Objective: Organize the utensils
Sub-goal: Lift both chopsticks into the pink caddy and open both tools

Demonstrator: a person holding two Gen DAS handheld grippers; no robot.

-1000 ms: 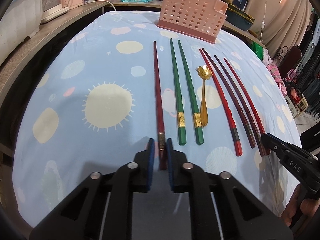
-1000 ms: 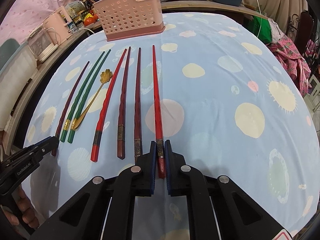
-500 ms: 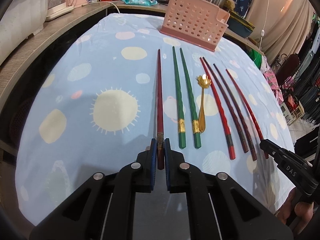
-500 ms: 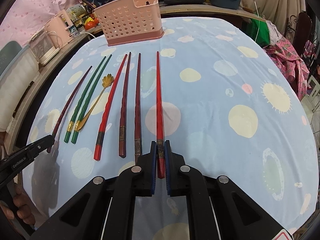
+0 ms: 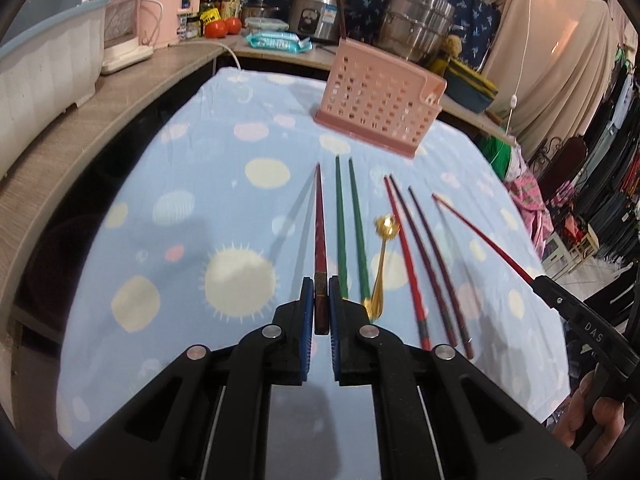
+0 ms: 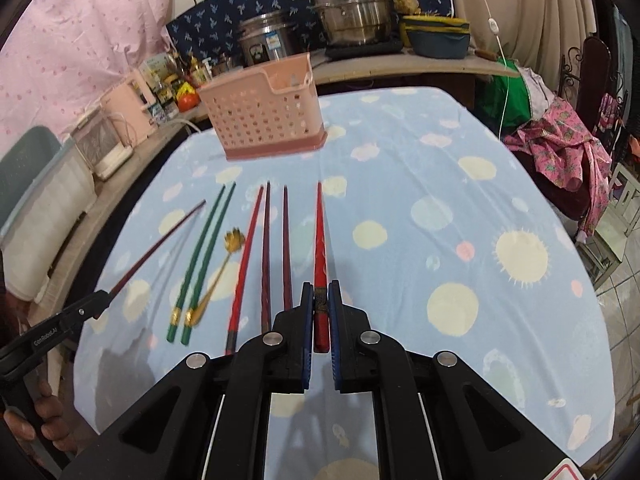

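My left gripper (image 5: 321,300) is shut on the thick end of a dark red chopstick (image 5: 319,232), held above the cloth with its shadow to the left. My right gripper (image 6: 321,296) is shut on a bright red chopstick (image 6: 320,240), also raised. Between them on the blue spotted tablecloth (image 6: 440,208) lie two green chopsticks (image 5: 348,232), a gold flower-headed spoon (image 5: 380,264), a red chopstick (image 5: 404,256) and two maroon chopsticks (image 5: 432,264). A pink perforated utensil basket (image 5: 376,108) stands at the table's far end. Each wrist view shows the other gripper (image 5: 538,282) (image 6: 105,295) at its edge.
A wooden counter (image 5: 132,92) wraps the far and left sides, carrying a pink kettle (image 5: 166,8), tomatoes, bottles and steel pots (image 6: 348,8). A pale plastic tub (image 5: 40,64) sits at the left. Pink clothing (image 6: 568,152) hangs off the right. A hand (image 5: 596,420) grips the right tool.
Both grippers have risen, each with its chopstick, so both chopsticks now hang clear of the cloth. The other utensils have not moved.
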